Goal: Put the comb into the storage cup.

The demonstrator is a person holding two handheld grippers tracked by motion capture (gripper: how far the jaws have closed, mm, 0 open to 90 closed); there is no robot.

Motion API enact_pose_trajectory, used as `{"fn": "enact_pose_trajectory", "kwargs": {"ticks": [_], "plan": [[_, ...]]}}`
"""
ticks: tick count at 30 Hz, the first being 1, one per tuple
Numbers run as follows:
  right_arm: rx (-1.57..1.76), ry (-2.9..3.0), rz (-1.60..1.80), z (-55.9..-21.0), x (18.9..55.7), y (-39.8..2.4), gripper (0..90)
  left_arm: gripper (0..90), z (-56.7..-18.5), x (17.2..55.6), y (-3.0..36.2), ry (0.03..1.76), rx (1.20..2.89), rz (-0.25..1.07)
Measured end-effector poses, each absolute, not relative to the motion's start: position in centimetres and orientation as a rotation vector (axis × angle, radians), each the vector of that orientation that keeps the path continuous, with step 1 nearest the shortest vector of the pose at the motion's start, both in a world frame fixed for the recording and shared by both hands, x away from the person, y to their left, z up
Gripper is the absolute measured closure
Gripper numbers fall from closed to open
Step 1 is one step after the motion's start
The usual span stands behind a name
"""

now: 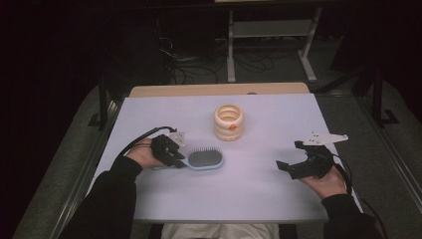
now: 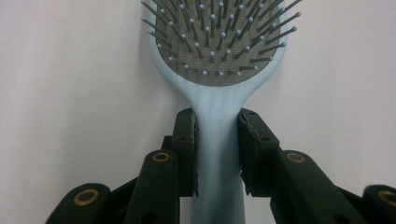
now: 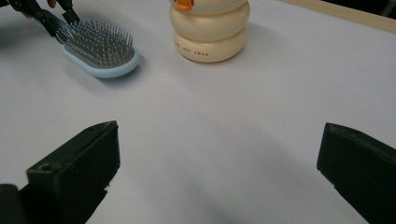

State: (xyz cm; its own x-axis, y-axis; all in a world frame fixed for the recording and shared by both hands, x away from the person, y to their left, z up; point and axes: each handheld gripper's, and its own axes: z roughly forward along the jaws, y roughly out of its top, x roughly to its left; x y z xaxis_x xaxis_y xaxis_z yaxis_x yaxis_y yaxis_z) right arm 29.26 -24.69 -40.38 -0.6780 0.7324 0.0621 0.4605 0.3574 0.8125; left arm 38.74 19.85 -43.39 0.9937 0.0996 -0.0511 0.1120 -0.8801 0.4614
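A light blue hairbrush (image 1: 205, 159) with a grey bristle pad lies bristles-up on the white table (image 1: 259, 194), its head pointing right. My left gripper (image 1: 175, 155) is shut on its handle (image 2: 217, 154), both pads pressed against the handle's sides just below the head. The brush head (image 3: 99, 48) also shows in the right gripper view at upper left. My right gripper (image 1: 290, 155) hovers over the table's right side, jaws wide open with nothing between them.
A cream ringed container (image 1: 229, 122) with an orange spot stands at the table's middle back, also seen as the cream container (image 3: 210, 30) in the right gripper view. Table legs and cables lie on the dark floor beyond the far edge.
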Motion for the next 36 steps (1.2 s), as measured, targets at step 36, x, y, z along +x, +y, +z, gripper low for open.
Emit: {"fn": "enact_pose_trajectory", "kwargs": {"ticks": [36], "plan": [[1.055,2.323,1.23,-40.4,29.3,-24.6,0.0,69.6,-37.7,39.0,21.2,0.169,2.571,0.135]]}}
